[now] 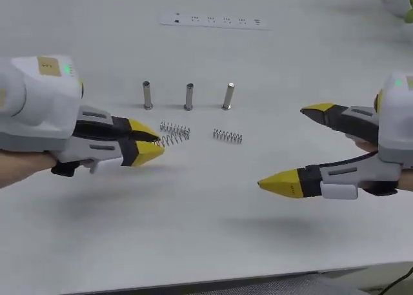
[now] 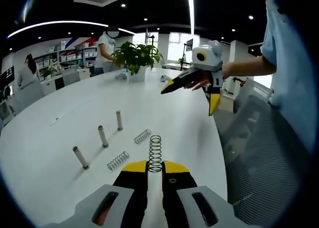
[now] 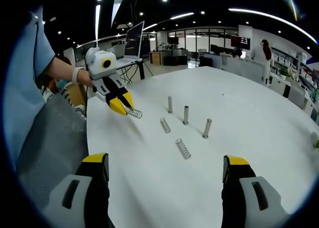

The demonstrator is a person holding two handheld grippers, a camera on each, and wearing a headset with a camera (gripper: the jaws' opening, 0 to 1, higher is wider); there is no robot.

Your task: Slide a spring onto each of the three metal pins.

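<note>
1. The left gripper [image 1: 155, 144] pinches one spring [image 1: 170, 141] by its end; it sticks straight out along the jaws.
2. Two other springs [image 1: 227, 136] lie flat near three upright pins [image 1: 189, 96].
3. The right gripper [image 1: 282, 148] gapes wide, holding nothing, open table [image 1: 213, 230] around it.

Cut off at the left edge of the head view: rear of the left gripper [image 1: 158, 144]. At the right edge: rear of the right gripper [image 1: 281, 147]. Hidden between the pinched tips: near end of the spring [image 2: 155, 152]. Clipped by the top right corner: plant [image 1: 401, 3]. Too small to read: markings on the power strip [image 1: 213, 20].
</note>
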